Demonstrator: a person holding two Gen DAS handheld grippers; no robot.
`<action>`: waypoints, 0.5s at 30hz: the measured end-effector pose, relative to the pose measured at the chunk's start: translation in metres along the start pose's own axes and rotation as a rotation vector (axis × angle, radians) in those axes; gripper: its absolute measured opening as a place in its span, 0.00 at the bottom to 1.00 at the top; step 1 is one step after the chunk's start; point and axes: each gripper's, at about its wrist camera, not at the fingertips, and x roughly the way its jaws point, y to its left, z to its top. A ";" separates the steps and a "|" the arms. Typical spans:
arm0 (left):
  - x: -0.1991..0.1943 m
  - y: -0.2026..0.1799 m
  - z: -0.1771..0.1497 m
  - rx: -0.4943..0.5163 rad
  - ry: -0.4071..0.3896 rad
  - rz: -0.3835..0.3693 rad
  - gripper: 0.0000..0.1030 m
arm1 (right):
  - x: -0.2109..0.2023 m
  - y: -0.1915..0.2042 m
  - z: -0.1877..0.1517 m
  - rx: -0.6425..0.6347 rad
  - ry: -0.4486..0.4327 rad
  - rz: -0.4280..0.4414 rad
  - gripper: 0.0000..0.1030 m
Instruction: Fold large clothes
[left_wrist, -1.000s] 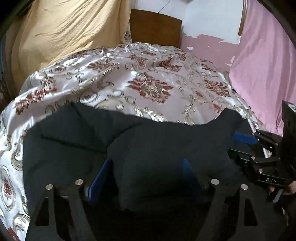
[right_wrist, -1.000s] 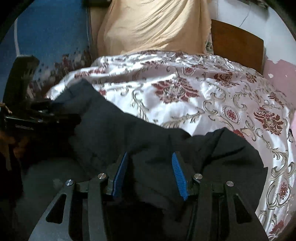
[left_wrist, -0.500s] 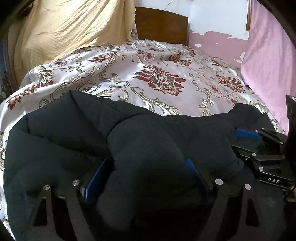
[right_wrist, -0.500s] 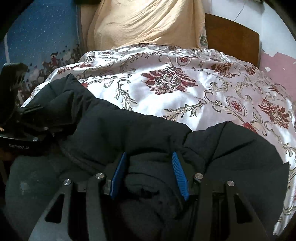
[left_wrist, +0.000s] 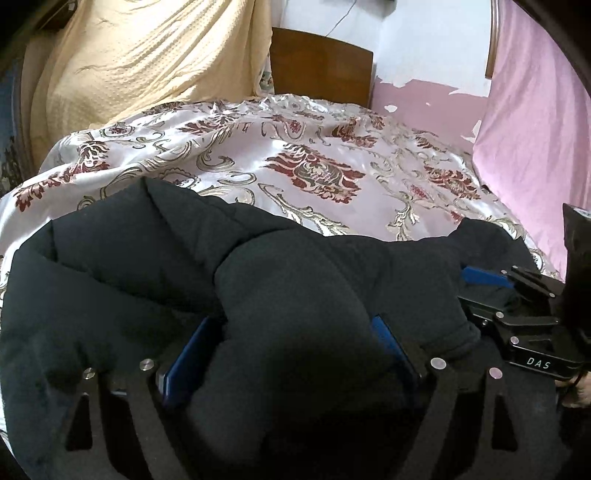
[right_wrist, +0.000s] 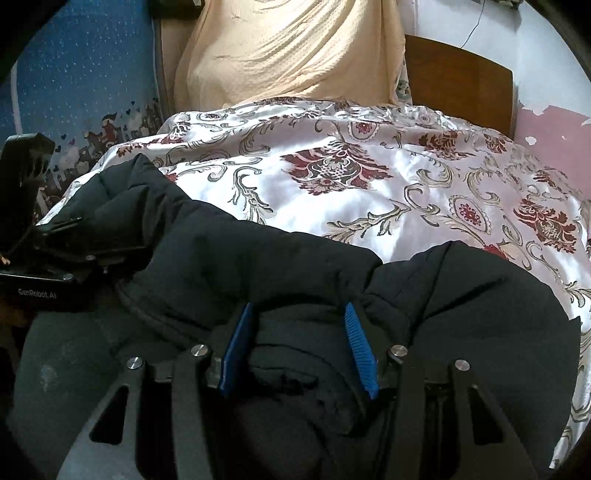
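On the left side of the bed, the left gripper has a big puffy bunch of the black coat between its two blue pads. Its jaws are wide apart, but the thick cloth fills the gap, so they look clamped on the coat. The coat lies across the near end of the flowery bedspread, and the far part of the bedspread is bare. A yellow blanket hangs at the back on the left, with a brown headboard beside it.

Going right, the right gripper also has a fold of the coat between its blue pads. Its jaws are closer together and look clamped on that bunch too. In the left view, the right gripper shows at the side with cloth in it. On the far right is a pink cloth.

This looks like an early fold. Both grippers hold one edge of the coat, up off the bed. I think the next move is to carry that edge forward over the rest of the coat and lay it down flat. Both sides should move together so the fold stays straight. The coat is thick and puffy, so it may slip or spring back.
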 end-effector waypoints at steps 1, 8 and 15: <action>-0.001 0.000 0.000 -0.002 -0.005 -0.008 0.86 | -0.001 0.000 0.000 0.000 -0.005 0.000 0.46; -0.017 0.005 -0.008 -0.029 -0.046 -0.119 0.97 | -0.018 -0.003 -0.005 0.031 -0.060 -0.011 0.70; -0.049 0.006 -0.020 -0.094 -0.057 -0.104 0.97 | -0.035 -0.008 -0.015 0.089 -0.030 -0.004 0.83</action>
